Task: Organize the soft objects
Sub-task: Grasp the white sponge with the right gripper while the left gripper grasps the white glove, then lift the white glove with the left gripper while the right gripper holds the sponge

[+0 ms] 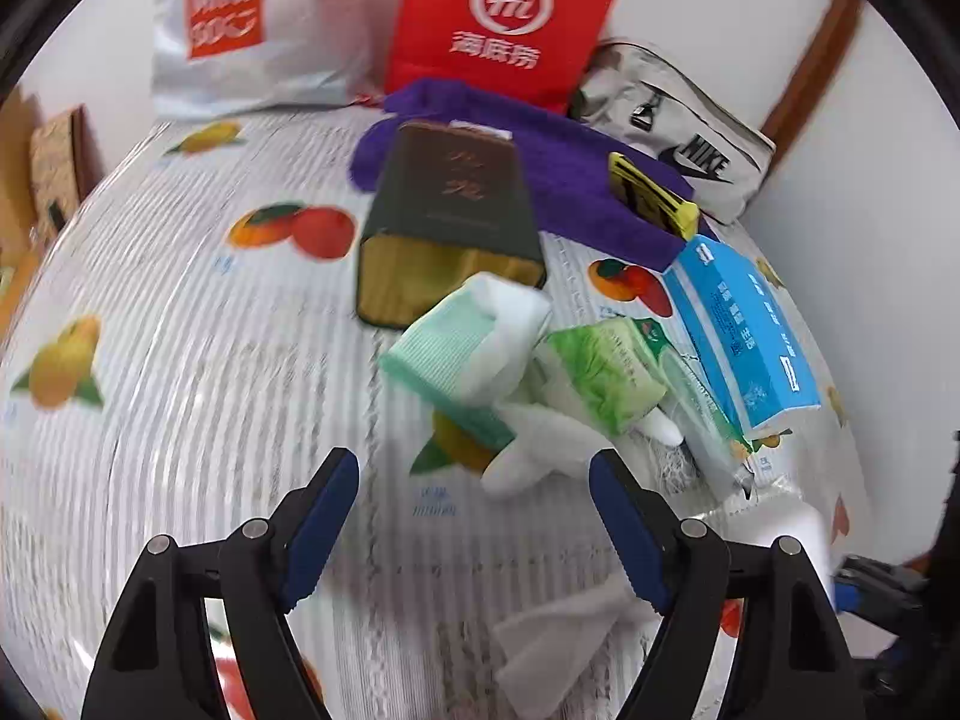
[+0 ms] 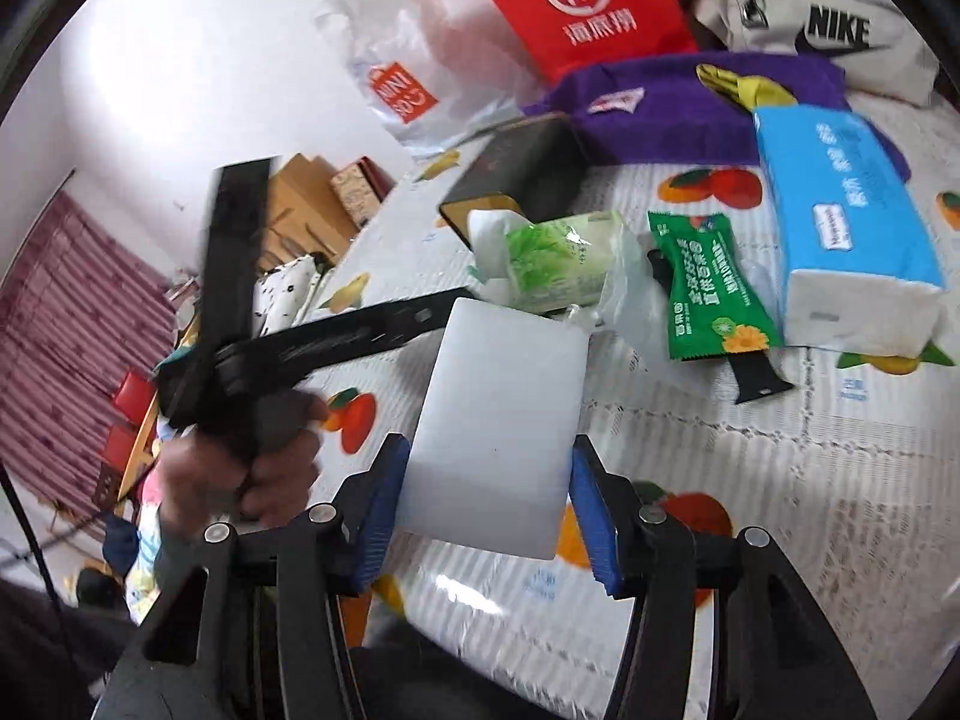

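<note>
My right gripper (image 2: 489, 510) is shut on a white foam block (image 2: 498, 420), with both blue pads against its sides just above the fruit-print tablecloth (image 2: 780, 480). My left gripper (image 1: 477, 492) is open with nothing between its fingers, and hangs over the cloth just short of a green-and-white folded cloth (image 1: 462, 348). Beside that lie a green tissue pack (image 1: 606, 372) and a blue tissue pack (image 1: 744, 330). A purple towel (image 1: 540, 180) lies further back. A flat white pad (image 1: 552, 636) lies below the left fingers.
A dark tin box (image 1: 450, 210) stands mid-table. A red bag (image 1: 504, 18), a white shopping bag (image 1: 252, 30) and a Nike pouch (image 1: 678, 126) line the wall. A green snack packet (image 2: 708, 288) lies on a black strap. A person's hand (image 2: 252, 468) holds the left gripper.
</note>
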### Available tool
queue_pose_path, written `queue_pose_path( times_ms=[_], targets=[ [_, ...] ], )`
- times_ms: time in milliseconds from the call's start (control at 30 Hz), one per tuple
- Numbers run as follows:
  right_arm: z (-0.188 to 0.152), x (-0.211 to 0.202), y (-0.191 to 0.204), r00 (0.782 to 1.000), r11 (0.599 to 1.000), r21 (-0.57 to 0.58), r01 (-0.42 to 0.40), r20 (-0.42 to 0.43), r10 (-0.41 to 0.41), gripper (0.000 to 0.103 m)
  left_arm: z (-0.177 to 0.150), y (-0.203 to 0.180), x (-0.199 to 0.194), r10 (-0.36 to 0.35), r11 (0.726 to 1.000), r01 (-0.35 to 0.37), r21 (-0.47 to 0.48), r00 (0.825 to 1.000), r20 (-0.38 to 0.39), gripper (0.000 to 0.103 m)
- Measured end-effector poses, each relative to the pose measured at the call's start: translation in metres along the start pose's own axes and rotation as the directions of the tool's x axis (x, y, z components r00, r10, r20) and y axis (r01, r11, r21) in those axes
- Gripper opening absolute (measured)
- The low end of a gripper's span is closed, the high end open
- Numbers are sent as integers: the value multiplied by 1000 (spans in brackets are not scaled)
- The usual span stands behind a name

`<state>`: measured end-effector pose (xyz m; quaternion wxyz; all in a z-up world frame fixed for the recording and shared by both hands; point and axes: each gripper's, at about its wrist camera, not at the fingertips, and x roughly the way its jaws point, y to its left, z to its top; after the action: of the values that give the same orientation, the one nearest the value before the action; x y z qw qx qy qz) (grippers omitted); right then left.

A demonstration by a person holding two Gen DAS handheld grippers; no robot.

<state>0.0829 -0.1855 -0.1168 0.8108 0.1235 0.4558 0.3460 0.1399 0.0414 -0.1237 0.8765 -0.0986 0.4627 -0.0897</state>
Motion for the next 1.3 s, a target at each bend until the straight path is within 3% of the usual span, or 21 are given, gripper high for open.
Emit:
queue_pose_path(
  times_ms=[200, 300, 433, 500, 533, 600, 700, 967, 1033, 1100, 1200, 1300],
  targets=[
    [-9, -25, -15, 997, 998, -14, 66, 42, -65, 53, 21, -10, -3, -10, 997, 7, 77, 999, 48, 78],
    [-11, -32, -30, 995, 996, 29, 84, 54, -86, 53, 33, -4, -1, -41, 998, 39, 47, 998, 50, 78],
    [-10, -37, -44, 991, 992, 63, 112, 68, -116, 53, 41, 0, 13, -20, 1000, 20, 17, 998, 52, 75],
    [-11, -39, -51, 989, 989, 80, 123, 69, -128, 53, 43, 1, 22, -35, 999, 36, -18, 998, 48, 55],
    [-10, -39, -54, 989, 988, 88, 129, 68, -135, 53, 44, 3, 26, -47, 998, 49, -32, 998, 42, 53],
    [-11, -38, -58, 987, 985, 95, 143, 62, -150, 53, 45, 6, 36, -71, 995, 72, -66, 997, 22, 34],
    [-11, -38, -59, 985, 983, 98, 155, 61, -162, 53, 43, 10, 36, -115, 989, 117, -94, 993, 19, 17],
    [-14, -40, -58, 984, 983, 84, 162, 62, -168, 53, 22, 33, -12, -6, 995, 10, -99, 999, 46, 15],
    [-14, -39, -58, 983, 983, 83, 166, 61, -171, 53, 16, 39, -27, -16, 994, 22, -109, 998, 57, 15],
    [-14, -38, -59, 984, 983, 85, 162, 60, -167, 53, 11, 37, -39, -70, 993, 78, -94, 994, 85, 15],
    [-14, -36, -59, 985, 983, 89, 160, 56, -166, 53, 8, 28, -36, -82, 994, 87, -61, 994, 73, 15],
    [-15, -37, -58, 986, 985, 90, 149, 60, -155, 53, 5, 29, -21, -19, 998, 22, -56, 998, 59, 15]
  ],
)
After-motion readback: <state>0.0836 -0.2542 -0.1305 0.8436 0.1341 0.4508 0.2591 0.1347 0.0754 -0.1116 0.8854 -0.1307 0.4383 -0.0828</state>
